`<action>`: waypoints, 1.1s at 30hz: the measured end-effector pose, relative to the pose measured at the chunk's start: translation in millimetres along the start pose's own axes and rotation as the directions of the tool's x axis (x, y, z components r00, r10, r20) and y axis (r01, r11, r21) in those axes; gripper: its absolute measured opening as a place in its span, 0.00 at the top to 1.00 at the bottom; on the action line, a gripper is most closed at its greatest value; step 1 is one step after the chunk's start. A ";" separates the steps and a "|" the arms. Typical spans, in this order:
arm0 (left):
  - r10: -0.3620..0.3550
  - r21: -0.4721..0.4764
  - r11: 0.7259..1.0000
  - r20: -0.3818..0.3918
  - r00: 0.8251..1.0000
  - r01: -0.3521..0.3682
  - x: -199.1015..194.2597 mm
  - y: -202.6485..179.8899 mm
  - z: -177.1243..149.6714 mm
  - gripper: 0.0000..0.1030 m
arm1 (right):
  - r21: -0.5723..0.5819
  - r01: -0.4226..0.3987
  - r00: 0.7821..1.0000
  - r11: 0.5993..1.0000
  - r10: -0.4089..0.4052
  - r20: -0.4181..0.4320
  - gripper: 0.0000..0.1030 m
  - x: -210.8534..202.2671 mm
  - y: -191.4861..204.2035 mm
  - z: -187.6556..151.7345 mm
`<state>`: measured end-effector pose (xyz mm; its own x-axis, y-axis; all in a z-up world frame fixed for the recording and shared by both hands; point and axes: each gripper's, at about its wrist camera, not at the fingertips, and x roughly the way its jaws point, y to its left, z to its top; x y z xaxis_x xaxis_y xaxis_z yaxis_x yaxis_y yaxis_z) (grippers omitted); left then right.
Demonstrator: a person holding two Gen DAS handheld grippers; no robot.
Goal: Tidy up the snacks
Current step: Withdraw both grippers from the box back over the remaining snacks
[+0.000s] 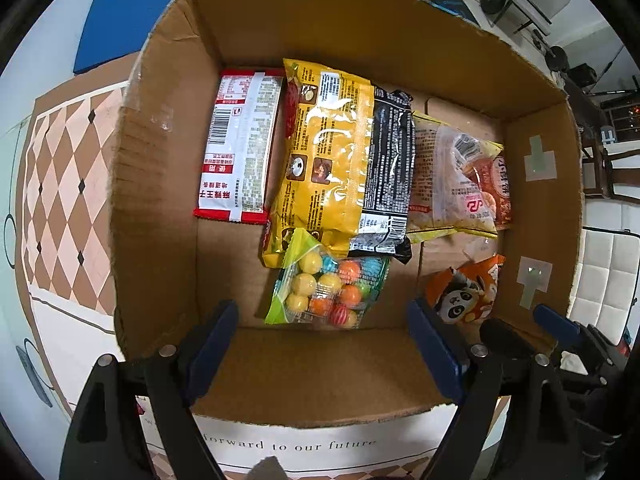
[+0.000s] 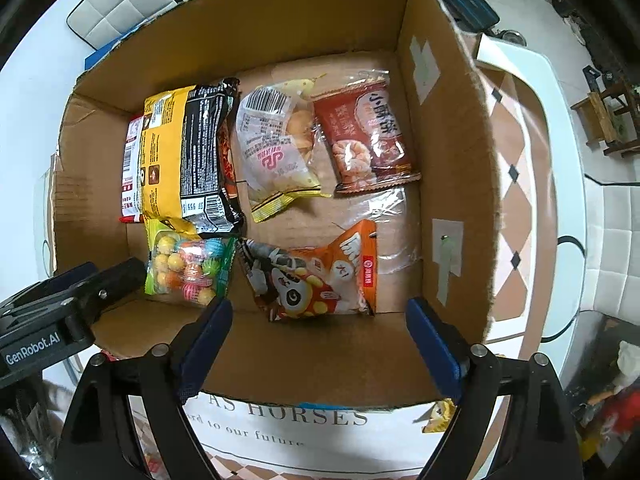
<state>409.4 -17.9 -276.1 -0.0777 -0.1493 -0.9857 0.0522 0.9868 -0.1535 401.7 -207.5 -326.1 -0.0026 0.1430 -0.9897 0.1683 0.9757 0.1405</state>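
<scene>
Brown cardboard box (image 2: 444,168) holding snack packets; both grippers (image 1: 324,344) (image 2: 320,340) hover released. Lower squarely over the six-o'clock orange panda-print crisp bag (image 2: 320,276).

A blue mat (image 1: 120,20) lies on the white table (image 1: 60,312) beside a brown checked cloth (image 1: 68,184); a white cushioned chair (image 2: 116,4) and black dumbbells (image 1: 556,56) sit beyond.

Gumball bag (image 1: 328,290) in box (image 1: 156,200), before noodle packet (image 1: 332,160)
</scene>
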 end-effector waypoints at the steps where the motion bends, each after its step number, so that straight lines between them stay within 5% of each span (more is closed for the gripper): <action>1: 0.000 -0.001 1.000 0.005 1.000 0.000 -2.4 0.2 -1.8 0.16 | 0.001 0.004 1.000 1.000 -0.004 0.008 0.11 -2.8 -0.4 -1.2; 9: 0.028 0.015 0.999 0.126 0.992 -0.031 -47.2 3.7 -31.0 0.16 | -0.022 0.035 0.995 0.999 -0.033 0.095 0.11 -35.0 -2.6 -16.8; 22: 0.077 0.059 0.993 0.365 0.928 -0.106 -118.2 -11.2 -104.4 0.16 | -0.059 0.037 0.959 0.998 -0.019 0.283 0.11 -110.4 -0.6 -78.0; 33: 0.047 0.060 0.995 0.448 0.893 -0.082 -153.7 -15.6 -156.1 0.16 | -0.055 -0.018 0.933 0.998 0.037 0.357 0.11 -156.0 -9.0 -133.6</action>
<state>265.1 -0.5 -111.5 0.3795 -0.1155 -0.9179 0.1178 0.9901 -0.0758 268.9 -216.4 -169.3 0.3559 0.1100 -0.9280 0.1134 0.9806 0.1597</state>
